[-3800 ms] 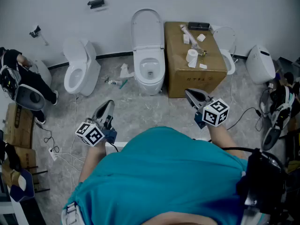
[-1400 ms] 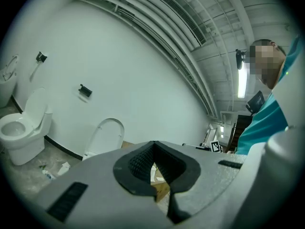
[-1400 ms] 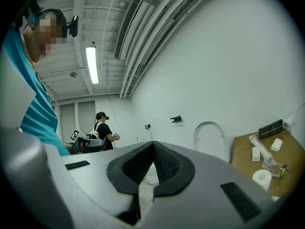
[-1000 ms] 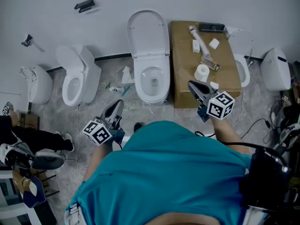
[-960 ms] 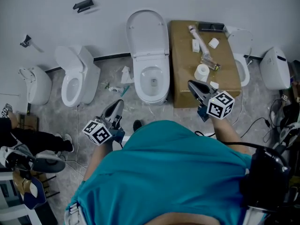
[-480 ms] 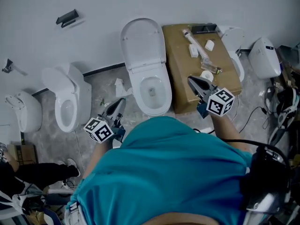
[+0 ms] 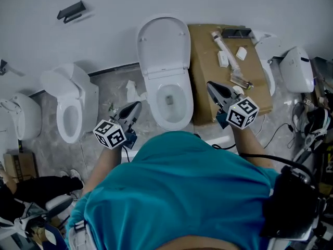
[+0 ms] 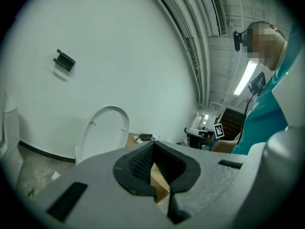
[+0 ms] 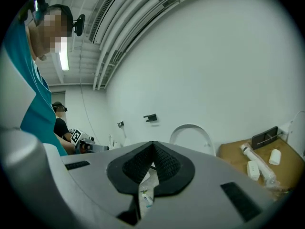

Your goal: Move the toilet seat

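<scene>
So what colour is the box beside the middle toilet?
Brown; the cardboard box shows clearest in head view.

Middle toilet: at the wall, between the left toilet and the cardboard box.
Toilet seat: raised behind the bowl, against the wall.
On the box: a tube and a packet; a flat device at the wall end.
Floor litter: between the left and middle toilets.
Wall bracket: above the left toilet.
Left gripper: near the bowl's left side.
Right gripper: over the box's near left part.
</scene>
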{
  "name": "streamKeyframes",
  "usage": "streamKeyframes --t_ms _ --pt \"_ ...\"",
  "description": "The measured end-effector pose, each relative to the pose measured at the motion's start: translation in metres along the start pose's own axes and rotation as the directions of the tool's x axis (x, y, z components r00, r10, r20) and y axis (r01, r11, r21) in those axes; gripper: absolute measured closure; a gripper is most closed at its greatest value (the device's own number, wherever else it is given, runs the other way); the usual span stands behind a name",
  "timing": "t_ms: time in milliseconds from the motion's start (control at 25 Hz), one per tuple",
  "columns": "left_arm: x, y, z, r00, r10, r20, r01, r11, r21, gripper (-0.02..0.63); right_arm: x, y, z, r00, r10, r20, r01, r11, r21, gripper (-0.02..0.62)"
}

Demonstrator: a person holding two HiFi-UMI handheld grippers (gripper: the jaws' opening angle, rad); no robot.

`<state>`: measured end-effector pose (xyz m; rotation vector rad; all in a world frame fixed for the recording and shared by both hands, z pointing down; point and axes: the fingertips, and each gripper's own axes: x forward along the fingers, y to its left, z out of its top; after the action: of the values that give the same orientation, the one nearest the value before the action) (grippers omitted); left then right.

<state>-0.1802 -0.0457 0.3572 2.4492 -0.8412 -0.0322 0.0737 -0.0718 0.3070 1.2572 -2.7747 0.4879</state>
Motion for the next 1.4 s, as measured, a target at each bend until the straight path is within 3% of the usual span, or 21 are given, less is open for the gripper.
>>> streamKeyframes --t_ms 360,480,600,720,840,1120,1240,1400 --pt "0.095 0.019 -0.071 0.977 0.155 -0.144 -0.158 0.988 -0.004 0.612 0.033 -0.068 -0.029 0.984 0.148 -0.1 -0.15 0.988 -0.018 0.597" --pt "0.118 0.04 -0.11 0.949 0.163 -0.271 -0.16 0.987 0.034 0.612 0.056 -0.08 -0.048 0.98 0.161 -0.121 -0.163 0.987 -0.012 0.597" --pt "0.139 0.063 -0.162 0.896 0.155 -0.417 -0.126 0.987 0.096 0.612 0.077 -0.085 -0.073 0.975 0.167 -0.147 -0.17 0.985 -0.004 0.597" --pt "0.155 0.08 -0.228 0.809 0.14 -0.571 -0.052 0.984 0.168 0.61 0.089 -0.086 -0.106 0.969 0.168 -0.182 -0.168 0.986 0.012 0.597" --pt "0.168 0.097 -0.304 0.692 0.124 -0.711 0.076 0.967 0.243 0.587 0.097 -0.092 -0.14 0.964 0.164 -0.209 -0.159 0.986 0.041 0.597" --pt "0.172 0.127 -0.441 0.426 0.124 -0.896 0.373 0.878 0.299 0.447 0.103 -0.108 -0.21 0.958 0.162 -0.235 -0.141 0.984 0.105 0.597" --pt "0.171 0.131 -0.486 0.335 0.129 -0.933 0.451 0.848 0.279 0.375 0.1 -0.118 -0.237 0.956 0.162 -0.247 -0.135 0.983 0.123 0.597" --pt "0.161 0.128 -0.536 0.239 0.143 -0.96 0.524 0.814 0.252 0.319 0.091 -0.127 -0.264 0.954 0.16 -0.252 -0.123 0.98 0.154 0.597"
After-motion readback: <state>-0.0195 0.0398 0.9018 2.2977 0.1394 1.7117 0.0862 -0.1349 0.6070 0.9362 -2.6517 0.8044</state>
